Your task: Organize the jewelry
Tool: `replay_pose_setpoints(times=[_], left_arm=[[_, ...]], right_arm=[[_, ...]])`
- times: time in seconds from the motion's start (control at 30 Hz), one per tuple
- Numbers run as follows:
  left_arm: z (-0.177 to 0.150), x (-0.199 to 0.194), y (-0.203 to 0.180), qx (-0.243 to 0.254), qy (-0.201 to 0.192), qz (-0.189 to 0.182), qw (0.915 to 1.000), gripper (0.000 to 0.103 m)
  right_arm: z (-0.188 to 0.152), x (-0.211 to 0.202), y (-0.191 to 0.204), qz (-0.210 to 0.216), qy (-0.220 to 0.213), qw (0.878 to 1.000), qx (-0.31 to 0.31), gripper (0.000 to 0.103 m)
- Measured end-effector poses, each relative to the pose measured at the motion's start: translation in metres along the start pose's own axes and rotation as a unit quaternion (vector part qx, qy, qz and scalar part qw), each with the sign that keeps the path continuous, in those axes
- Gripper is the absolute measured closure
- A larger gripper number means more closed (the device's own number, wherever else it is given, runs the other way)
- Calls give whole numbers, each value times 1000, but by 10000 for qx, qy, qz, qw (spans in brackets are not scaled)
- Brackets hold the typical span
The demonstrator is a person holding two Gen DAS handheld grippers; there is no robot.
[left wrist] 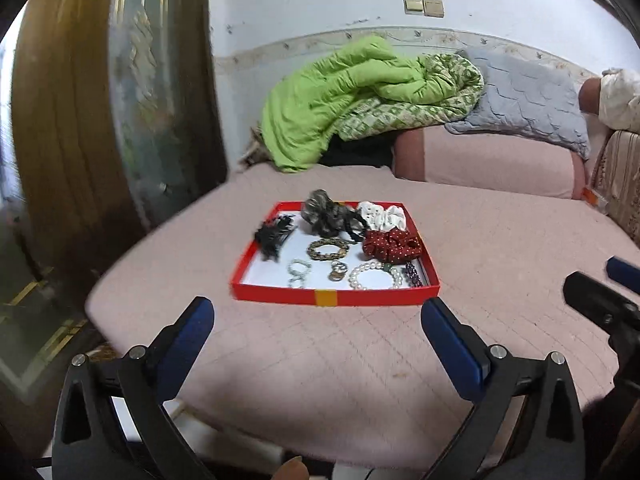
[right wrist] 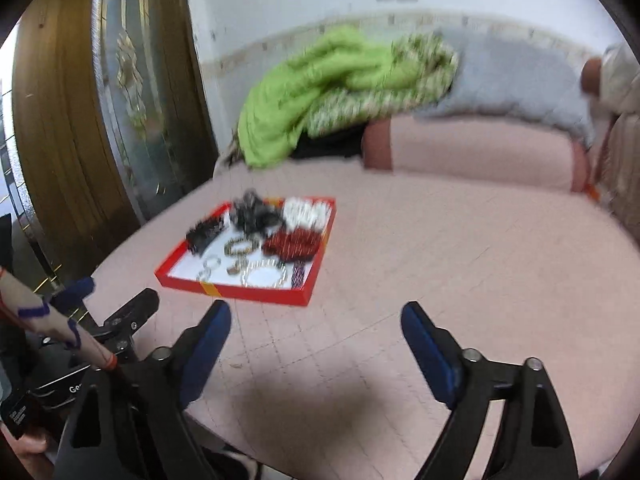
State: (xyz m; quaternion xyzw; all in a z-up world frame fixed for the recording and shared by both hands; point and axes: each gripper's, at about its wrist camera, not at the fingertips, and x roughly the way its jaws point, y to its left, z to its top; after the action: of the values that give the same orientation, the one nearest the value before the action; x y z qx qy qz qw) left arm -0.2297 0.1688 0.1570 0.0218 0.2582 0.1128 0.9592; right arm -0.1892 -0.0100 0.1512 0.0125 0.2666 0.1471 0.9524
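A shallow red tray (left wrist: 280, 295) with a white floor lies on the pink bed. It holds a pearl bracelet (left wrist: 376, 276), a gold chain bracelet (left wrist: 328, 249), a pale bead bracelet (left wrist: 298, 273), a dark bead bracelet (left wrist: 414, 274), a red dotted scrunchie (left wrist: 392, 245), a white scrunchie (left wrist: 382, 214), a grey scrunchie (left wrist: 326, 214) and a black hair clip (left wrist: 274, 236). My left gripper (left wrist: 318, 316) is open and empty, just short of the tray's near edge. My right gripper (right wrist: 316, 320) is open and empty, right of the tray (right wrist: 236, 292), which is blurred there.
A green quilt (left wrist: 340, 100), a grey pillow (left wrist: 524, 96) and a pink bolster (left wrist: 488, 156) lie at the back of the bed. A wooden door with a glass panel (left wrist: 100, 120) stands at the left. The right gripper's side shows at the right edge (left wrist: 600, 304).
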Motion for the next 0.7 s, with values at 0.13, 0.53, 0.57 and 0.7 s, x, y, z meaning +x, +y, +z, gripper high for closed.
replay_pose_setpoints(times=[0.13,0.53,0.57,0.7], left_arm=[[-1,-34,-9,57,-200,-54,9998,0],[-16,-24,-5,-157,154,-385,9990,0],[-18,-22,-4,-167,170,-351,9991,0],[-20,-14,1,-188,248,-293,9991,0]], right_arm=[[-6,-38,1,-194,-293,9994,-54,8],[-3,-58,1,-396,-355,9985,130,7],[-4,-55,0,-386,-313,9986,170,7],[-8,-47,1,-449,-202,9987,149,7]])
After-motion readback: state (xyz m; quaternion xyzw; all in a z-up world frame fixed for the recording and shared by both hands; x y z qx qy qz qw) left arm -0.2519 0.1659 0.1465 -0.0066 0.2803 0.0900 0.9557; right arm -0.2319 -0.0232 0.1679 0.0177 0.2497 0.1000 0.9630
